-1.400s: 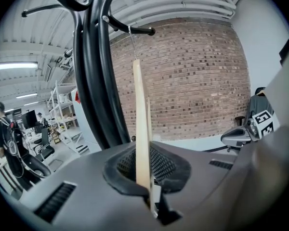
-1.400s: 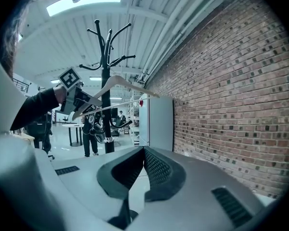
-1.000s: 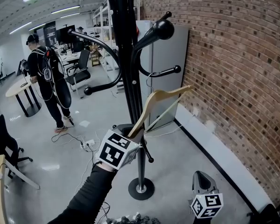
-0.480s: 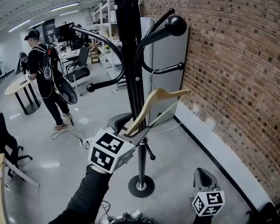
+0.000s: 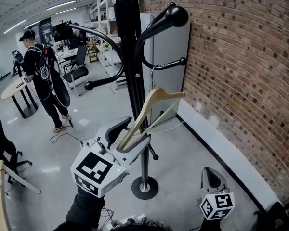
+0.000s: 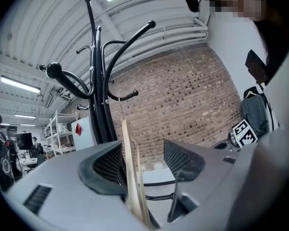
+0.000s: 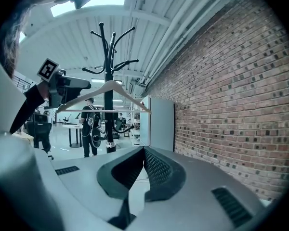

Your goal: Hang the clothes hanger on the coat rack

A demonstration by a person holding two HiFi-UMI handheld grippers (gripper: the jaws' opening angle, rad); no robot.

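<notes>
Head view, with both gripper views. The left gripper [image 5: 137,130] points roughly level at the coat rack [image 5: 130,57], its jaws spread wide. The lower end of the wooden clothes hanger [image 5: 156,97] stands in the gap between them, close against one pad [image 6: 106,165] and clear of the other, so it is not clamped. The hanger slants upward from the jaws, and its wire hook sits at the short ball-tipped peg [image 5: 169,64] on the side of the rack's pole nearest the brick wall [image 5: 241,71]. The right gripper [image 5: 208,173] is held low near the base of the wall, well apart from the rack, jaws closed together with nothing between them. A person [image 5: 38,71] stands in the background beyond the rack.
</notes>
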